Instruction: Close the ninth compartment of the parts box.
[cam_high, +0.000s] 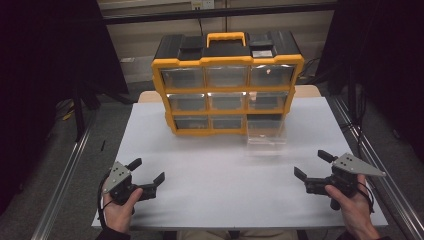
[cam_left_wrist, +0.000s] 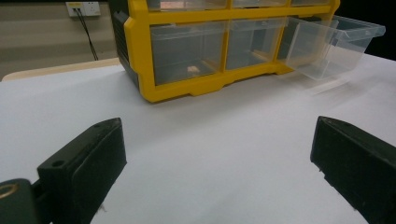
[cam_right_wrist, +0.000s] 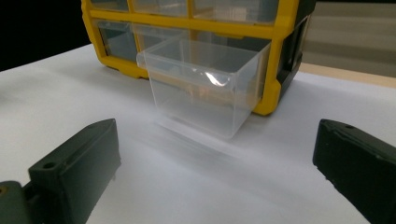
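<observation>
Two grippers are held low over the near edge of the white table, one in each hand, and both are well apart from everything else on it. The left gripper is seen at the near left corner with its jaws spread wide and nothing between them; in the left gripper view only bare tabletop lies between its own two black jaws. The right gripper is held at the near right, its jaws likewise released and empty. Farther back, a clear plastic drawer is pulled out toward the person from the bottom right slot of the yellow organiser, its front resting on or just above the table. The organiser is set upright at the far middle of the table, with three rows of clear drawers and a yellow carry handle on its black top.
</observation>
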